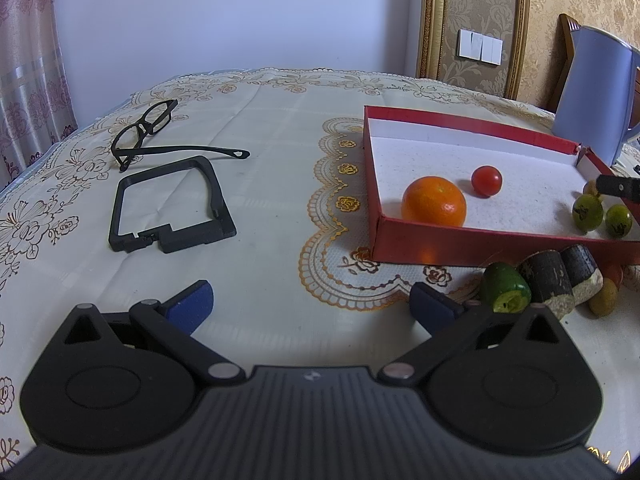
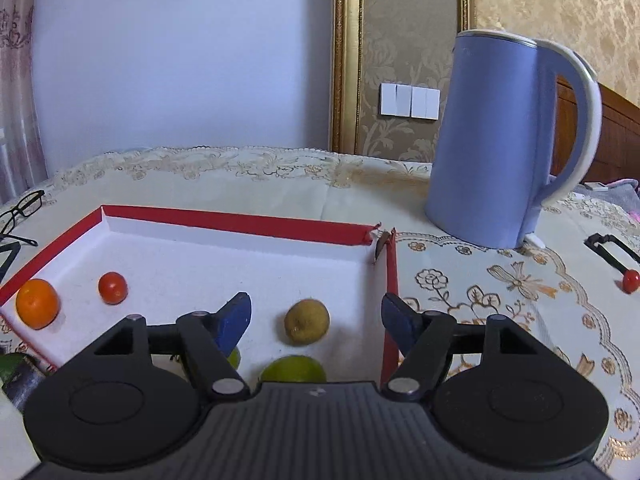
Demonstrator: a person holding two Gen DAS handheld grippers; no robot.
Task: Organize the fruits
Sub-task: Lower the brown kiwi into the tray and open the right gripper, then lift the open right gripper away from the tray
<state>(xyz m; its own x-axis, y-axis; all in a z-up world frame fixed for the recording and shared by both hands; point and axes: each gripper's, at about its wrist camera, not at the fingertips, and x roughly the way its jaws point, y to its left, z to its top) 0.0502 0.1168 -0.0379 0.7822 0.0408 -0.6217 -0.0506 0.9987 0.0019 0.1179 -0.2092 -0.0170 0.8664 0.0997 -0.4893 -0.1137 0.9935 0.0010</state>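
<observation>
A red tray with a white floor point(image 1: 376, 216) point(image 2: 224, 220) holds an orange point(image 1: 434, 201) point(image 2: 37, 303), a cherry tomato point(image 1: 486, 180) point(image 2: 113, 288) and small green fruits point(image 1: 587, 209) point(image 2: 307, 321). My right gripper point(image 2: 316, 318) is open above the tray's near right corner, with a yellow-green fruit between its jaws and a green one point(image 2: 293, 369) below. My left gripper point(image 1: 314, 308) is open and empty over the tablecloth, left of the tray. A green fruit point(image 1: 505, 288), two dark cut pieces point(image 1: 546, 282) and more small fruits point(image 1: 604, 302) lie outside the tray's front wall.
Black glasses point(image 1: 150, 128) and a black plastic frame point(image 1: 168, 206) lie left on the tablecloth. A blue kettle point(image 2: 500, 140) point(image 1: 596, 92) stands behind the tray's right corner. A red cherry tomato point(image 2: 631, 280) and a black part point(image 2: 608, 250) lie far right.
</observation>
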